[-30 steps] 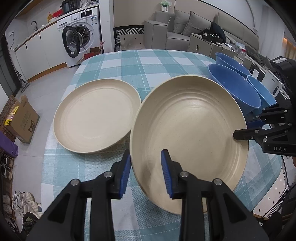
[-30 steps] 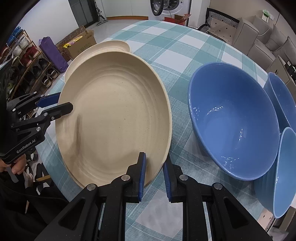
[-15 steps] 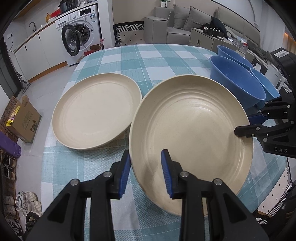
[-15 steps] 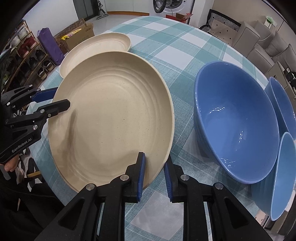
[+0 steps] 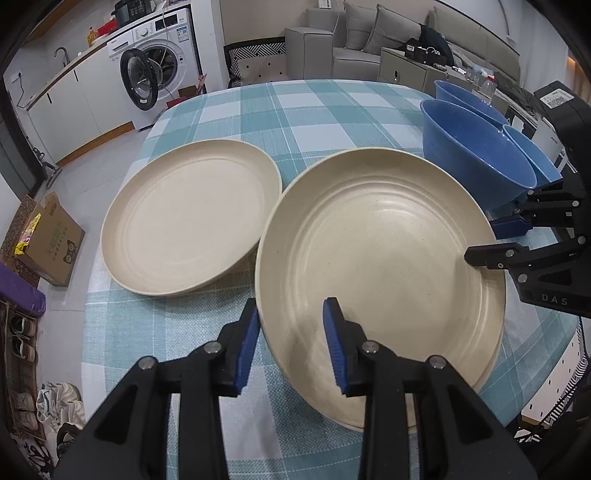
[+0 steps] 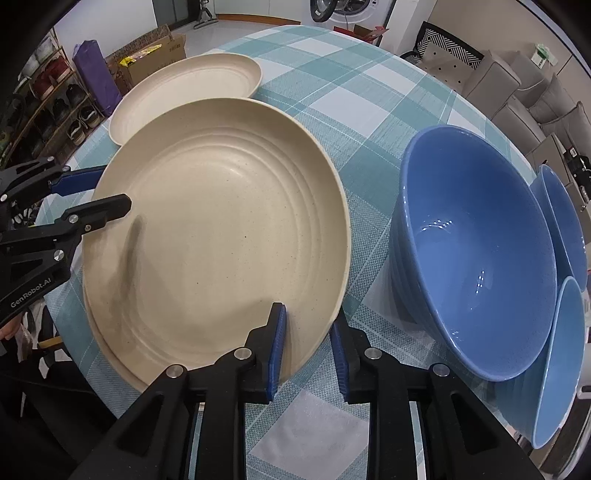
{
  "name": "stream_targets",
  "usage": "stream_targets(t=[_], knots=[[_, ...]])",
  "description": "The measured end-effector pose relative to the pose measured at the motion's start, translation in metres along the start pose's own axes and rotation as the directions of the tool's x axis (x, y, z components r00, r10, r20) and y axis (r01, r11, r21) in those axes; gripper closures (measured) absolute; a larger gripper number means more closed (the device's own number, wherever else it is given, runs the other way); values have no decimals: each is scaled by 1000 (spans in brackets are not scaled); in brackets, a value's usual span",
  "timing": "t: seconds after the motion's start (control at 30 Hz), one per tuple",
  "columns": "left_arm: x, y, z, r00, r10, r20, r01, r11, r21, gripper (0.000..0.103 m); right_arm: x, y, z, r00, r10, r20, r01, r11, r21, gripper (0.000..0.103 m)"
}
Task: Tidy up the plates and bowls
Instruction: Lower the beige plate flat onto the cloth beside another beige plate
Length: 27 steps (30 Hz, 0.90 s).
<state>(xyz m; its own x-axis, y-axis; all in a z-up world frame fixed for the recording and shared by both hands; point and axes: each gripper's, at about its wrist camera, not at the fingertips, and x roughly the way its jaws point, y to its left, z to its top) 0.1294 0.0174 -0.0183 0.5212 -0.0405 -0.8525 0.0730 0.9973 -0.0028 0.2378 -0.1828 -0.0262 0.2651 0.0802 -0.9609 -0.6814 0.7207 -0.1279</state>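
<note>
1. The left gripper (image 5: 290,347) straddles the near rim of the large plate (image 5: 384,266). Its jaws have just been opening, and gaps show between the blue pads and the rim, so it no longer clamps the plate.
2. The right gripper (image 6: 308,349) straddles the same plate (image 6: 221,236) at the opposite edge. Its jaws have also just been opening; the inner pad lies close against the plate's inside, the outer one stands clear of the rim (whether the inner pad still touches is hard to tell).
3. The large plate is cream, with faint rings, and sits on the bench (image 5: 303,110), which wears a teal-and-white checked cloth. A second rim peeks out beneath it in the right wrist view, so it seems to rest on another plate of the same kind.
4. A second cream plate (image 5: 188,218) lies beside it on the left gripper's side, their rims nearly touching.
5. On the other side stands a big blue bowl (image 6: 476,258), near the large plate but apart from it.
6. Two more blue bowls (image 6: 561,354) crowd behind and beside the big one, touching it.
7. Beyond the bench are a washing machine (image 5: 155,77) and a grey sofa (image 5: 369,33).
</note>
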Motion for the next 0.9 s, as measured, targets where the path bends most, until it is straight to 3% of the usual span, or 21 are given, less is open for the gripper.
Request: stream_targets(t=[0.43,0.67,0.73,0.9], knots=[[6,-2,-5,1000,-4,-23,5,1000,23,66,11,10,-1,998,-61,-20,60,996,-68,73],[5,-5,-8,1000,-15,-20,15,999,34,56,11,11,-3,997,-72,-18,71,994,-85,71],[5,-4,-8,1000,-23,-19,23,999,27,55,10,12,-4,998,-54,-21,52,995,-90,62],[-1,0,-9,999,-41,-7,41,999,15,49,6,16,-7,999,-48,-14,46,993,-110,58]])
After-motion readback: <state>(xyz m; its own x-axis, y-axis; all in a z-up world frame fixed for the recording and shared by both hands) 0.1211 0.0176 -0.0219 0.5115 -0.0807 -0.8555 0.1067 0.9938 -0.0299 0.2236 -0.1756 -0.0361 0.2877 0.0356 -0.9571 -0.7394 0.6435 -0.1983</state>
